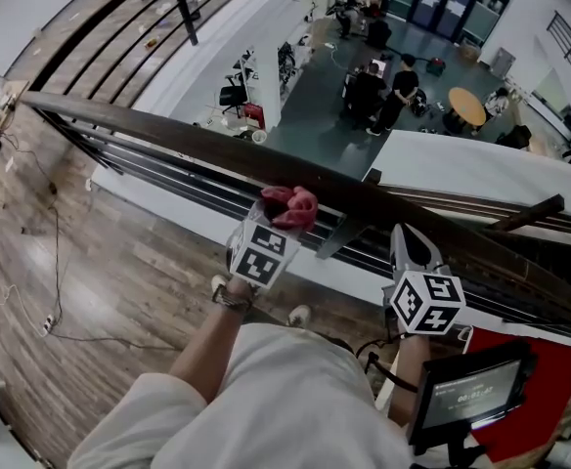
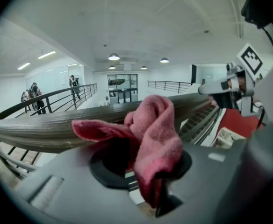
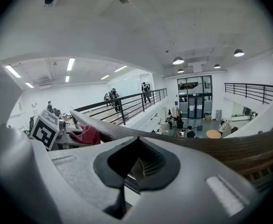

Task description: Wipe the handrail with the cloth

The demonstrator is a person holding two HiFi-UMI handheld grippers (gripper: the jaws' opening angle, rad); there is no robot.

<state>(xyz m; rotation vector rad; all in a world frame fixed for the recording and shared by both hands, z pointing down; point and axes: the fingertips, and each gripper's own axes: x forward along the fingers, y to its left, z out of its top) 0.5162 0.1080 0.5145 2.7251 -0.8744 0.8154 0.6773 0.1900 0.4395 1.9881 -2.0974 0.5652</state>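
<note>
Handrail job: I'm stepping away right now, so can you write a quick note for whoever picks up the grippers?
Left gripper: fingers shut on the pink cloth, which is bunched at the near edge of the handrail.
Right gripper: shut, empty, close by the rail to the right of the left one.
Done: the cloth is picked up and brought to the rail. The pictures don't show which stretches are already wiped.
Left: run the cloth along the rail top.

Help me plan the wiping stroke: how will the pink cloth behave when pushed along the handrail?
Probably floppy: the cloth droops in folds from the left tongs. Likely light, since one pinch carries it bunched. Its fuzzy pile may drag on the grained handrail rather than slide.
</note>
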